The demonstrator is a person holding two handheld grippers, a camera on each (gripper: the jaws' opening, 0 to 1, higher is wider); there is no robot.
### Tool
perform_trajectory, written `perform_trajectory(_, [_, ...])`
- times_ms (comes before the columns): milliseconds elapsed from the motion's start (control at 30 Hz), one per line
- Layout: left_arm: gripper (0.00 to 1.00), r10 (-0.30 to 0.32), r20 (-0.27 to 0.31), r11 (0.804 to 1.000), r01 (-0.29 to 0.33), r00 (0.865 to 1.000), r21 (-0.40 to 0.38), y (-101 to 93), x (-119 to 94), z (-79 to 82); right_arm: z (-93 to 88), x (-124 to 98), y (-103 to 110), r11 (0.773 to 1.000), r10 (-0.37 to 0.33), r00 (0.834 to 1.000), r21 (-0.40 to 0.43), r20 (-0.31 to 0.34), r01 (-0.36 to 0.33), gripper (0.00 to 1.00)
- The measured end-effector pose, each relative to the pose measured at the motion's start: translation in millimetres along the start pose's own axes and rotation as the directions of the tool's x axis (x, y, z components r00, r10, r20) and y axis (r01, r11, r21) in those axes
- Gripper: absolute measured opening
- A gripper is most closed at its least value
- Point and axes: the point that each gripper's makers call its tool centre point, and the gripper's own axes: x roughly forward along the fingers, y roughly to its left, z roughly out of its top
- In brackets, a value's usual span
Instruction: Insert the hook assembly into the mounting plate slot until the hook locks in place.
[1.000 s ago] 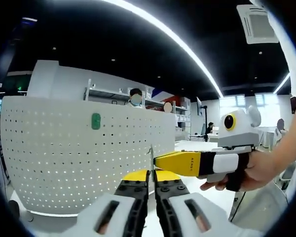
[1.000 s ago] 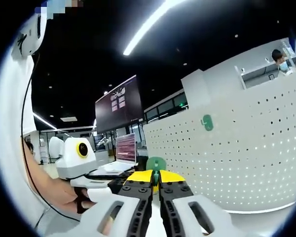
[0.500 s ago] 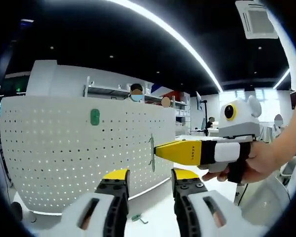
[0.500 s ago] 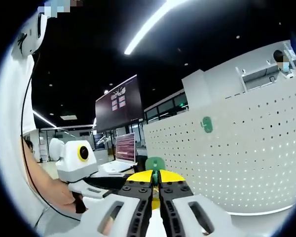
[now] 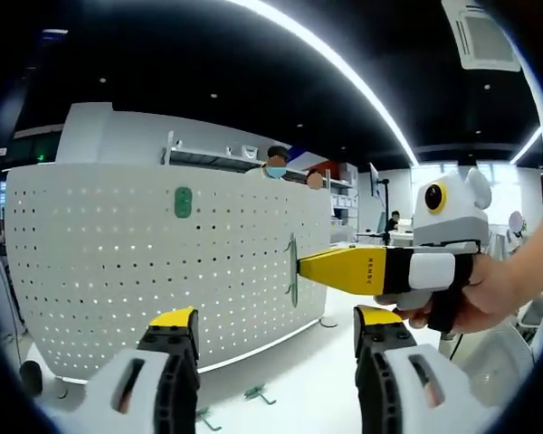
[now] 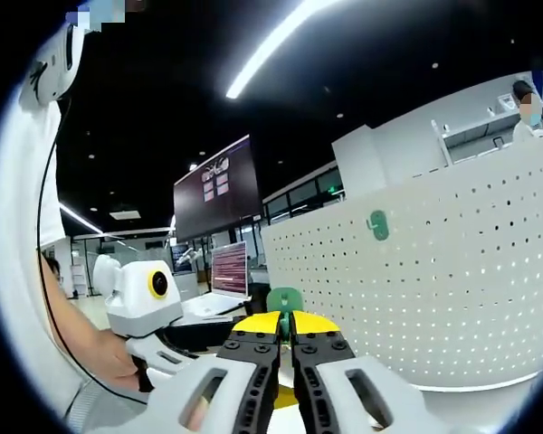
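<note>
Office backdrop, white pegboard (image 5: 154, 262) upright, green hook (image 5: 183, 202) mounted on it. No legible writing. Left gripper (image 5: 276, 339) wide open, empty. Right gripper (image 6: 286, 330) clenched on green hook assembly (image 6: 284, 298), apart from pegboard.

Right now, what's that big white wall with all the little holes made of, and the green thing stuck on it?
The pegboard looks like white-painted sheet metal, smooth, thin and curved, though it could be plastic. The green hook looks like glossy moulded plastic.
</note>
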Motion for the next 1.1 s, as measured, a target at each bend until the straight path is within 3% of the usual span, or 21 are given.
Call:
perform_trajectory(400, [0.71, 0.001, 0.001, 1.0, -0.001, 1.0, -0.011, 0.4, 0, 0.1, -0.2, 0, -1, 1.0, -0.018, 1.0, -0.024, 0.0, 0.018, 0.01])
perform_trajectory(533, [0.71, 0.007, 0.0, 1.0, -0.007, 1.0, -0.008, 1.5, -1, 0.0, 4.5, -4, -16, 0.995, -0.094, 0.995, -0.039, 0.016, 0.095, 0.01])
perform_trajectory(567, [0.71, 0.008, 0.0, 1.0, -0.008, 1.0, -0.012, 2.0, -1, 0.0, 5.6, -8, -27, 0.988, -0.148, 0.989, -0.051, 0.018, 0.149, 0.01])
perform_trajectory(733, [0.71, 0.014, 0.0, 1.0, -0.014, 1.0, -0.019, 3.1, -1, -0.2, 5.5, -19, -49, 0.964, -0.262, 0.965, -0.039, 0.015, 0.262, 0.01])
perform_trajectory(767, [0.71, 0.013, 0.0, 1.0, -0.013, 1.0, -0.015, 3.0, -1, -0.2, 5.4, -22, -56, 0.953, -0.301, 0.954, -0.047, 0.013, 0.301, 0.01])
perform_trajectory(933, [0.71, 0.015, 0.0, 1.0, -0.015, 1.0, -0.013, 3.6, -1, 0.3, 2.8, -24, -61, 0.945, -0.324, 0.946, -0.052, -0.004, 0.323, 0.01])
perform_trajectory(1100, [0.7, 0.019, 0.007, 1.0, -0.019, 1.0, -0.008, 5.2, -2, 2.2, 6.2, -19, -60, 0.948, -0.315, 0.949, -0.051, 0.002, 0.315, 0.01])
